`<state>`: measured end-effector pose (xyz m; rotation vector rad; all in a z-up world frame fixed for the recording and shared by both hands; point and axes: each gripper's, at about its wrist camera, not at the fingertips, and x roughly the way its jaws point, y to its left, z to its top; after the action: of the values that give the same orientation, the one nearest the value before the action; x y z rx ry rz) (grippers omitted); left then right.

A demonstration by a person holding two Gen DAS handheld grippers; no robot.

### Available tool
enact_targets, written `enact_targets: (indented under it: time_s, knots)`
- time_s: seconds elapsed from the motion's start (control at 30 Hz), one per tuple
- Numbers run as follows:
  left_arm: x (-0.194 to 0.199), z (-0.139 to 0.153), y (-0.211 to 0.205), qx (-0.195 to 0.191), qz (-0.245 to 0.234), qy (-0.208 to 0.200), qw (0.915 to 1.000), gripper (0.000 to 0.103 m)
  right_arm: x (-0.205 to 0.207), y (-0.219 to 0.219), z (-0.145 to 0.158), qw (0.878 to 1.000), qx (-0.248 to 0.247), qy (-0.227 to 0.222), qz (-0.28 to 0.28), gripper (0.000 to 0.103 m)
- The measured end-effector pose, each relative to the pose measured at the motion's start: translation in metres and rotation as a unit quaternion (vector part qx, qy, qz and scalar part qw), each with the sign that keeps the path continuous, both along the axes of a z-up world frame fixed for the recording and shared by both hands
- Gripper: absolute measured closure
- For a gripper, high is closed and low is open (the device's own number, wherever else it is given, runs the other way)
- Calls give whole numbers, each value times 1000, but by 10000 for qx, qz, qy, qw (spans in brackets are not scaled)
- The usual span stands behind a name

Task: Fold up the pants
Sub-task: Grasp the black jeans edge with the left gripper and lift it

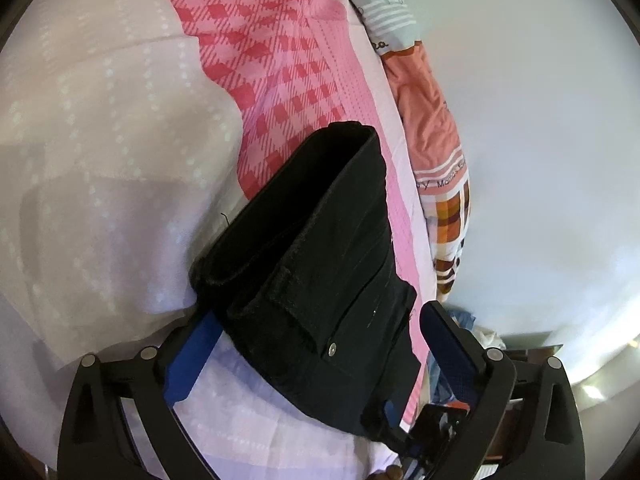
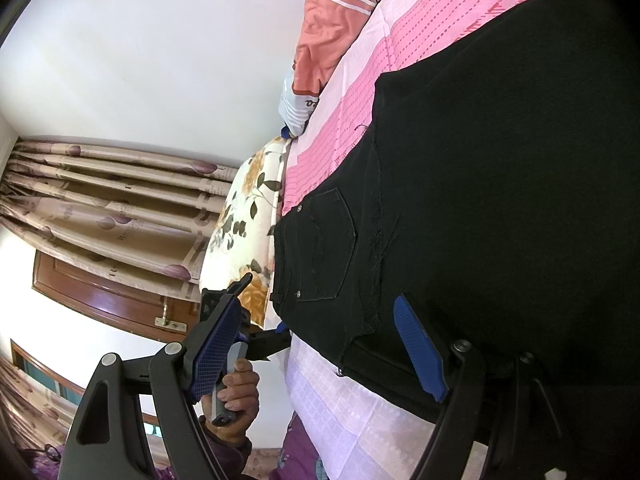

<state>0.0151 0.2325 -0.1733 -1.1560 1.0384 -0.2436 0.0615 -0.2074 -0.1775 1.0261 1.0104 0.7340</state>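
1. Pants (image 1: 316, 264), black and of thick denim-like cloth, lie folded into a bulky bundle on the pink bedspread (image 1: 280, 60), near the bed's edge on the wall side.
2. Left gripper (image 1: 316, 344) has its jaws spread wide, one blue ribbed pad (image 1: 190, 364) on each side of the bundle's near end; the cloth sits between them, and the pads do not appear to press on it.
3. A small metal rivet (image 1: 331, 347) shines on the fold nearest that gripper, beside a stitched pocket flap.
4. Right gripper (image 2: 320, 344) also stands apart: its blue cross-hatched pad (image 2: 418, 350) rests against the pants' hem, while the other pad (image 2: 212, 350) hangs off the bed's edge in open air, so nothing is clamped.
5. In the right wrist view a stitched back pocket (image 2: 328, 244) with two rivets faces up, and the dark cloth spreads broad and flat across the bed.
6. A hand (image 2: 236, 396) grips the handle of the other gripper just beyond the bed's edge.
7. The bedspread is woven in pink and red checks with dotted bands; a pale, dotted sheet (image 1: 100, 180) overlaps it on one side.
8. Along the bed's wall edge lie a salmon pillow (image 1: 428, 120) with printed letters and a floral cushion (image 2: 248, 220).
9. Pleated patterned curtains (image 2: 112, 208) and a brown wooden door (image 2: 108, 300) stand beyond.
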Motion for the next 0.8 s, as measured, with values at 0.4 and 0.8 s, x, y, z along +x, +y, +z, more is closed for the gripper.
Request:
enact_targets:
  time_s: [0.4, 0.8]
  knots:
    - [6, -3, 15, -275, 555, 572, 9964, 5, -1, 1, 0, 10000, 1, -19, -34, 28]
    - [3, -3, 6, -355, 215, -233, 9989, 1, -2, 0, 0, 10000, 18, -18, -32, 28]
